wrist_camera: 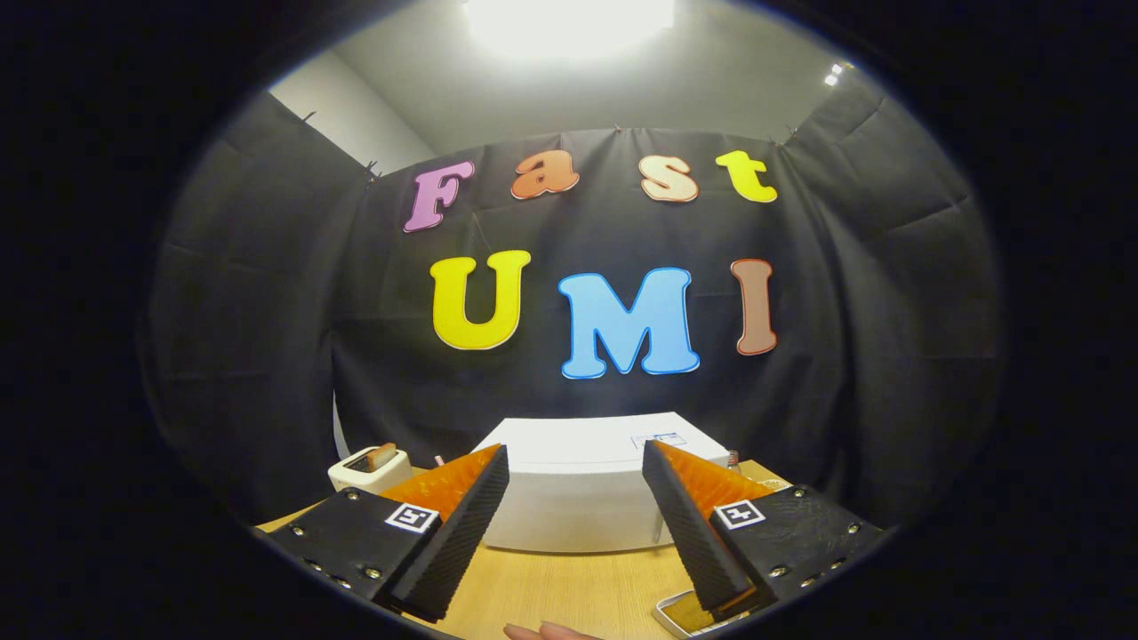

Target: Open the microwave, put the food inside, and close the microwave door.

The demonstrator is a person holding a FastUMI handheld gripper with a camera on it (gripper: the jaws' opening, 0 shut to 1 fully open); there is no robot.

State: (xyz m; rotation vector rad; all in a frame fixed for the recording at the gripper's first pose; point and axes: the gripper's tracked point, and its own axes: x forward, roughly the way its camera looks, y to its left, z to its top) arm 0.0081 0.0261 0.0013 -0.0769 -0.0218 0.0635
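A white microwave (578, 484) stands on the wooden table (569, 582) just beyond my fingers, seen from above and in front, with its top face showing. My gripper (576, 462) is open, its two black ribbed fingers (462, 524) spread wide with nothing between them. A white dish holding brownish food (683, 612) lies on the table under the right finger, partly hidden by it.
A small white toaster (369, 468) with a slice of bread in it stands left of the microwave. Fingertips of a person's hand (542, 632) show at the table's near edge. Black cloth walls close the booth behind and at both sides.
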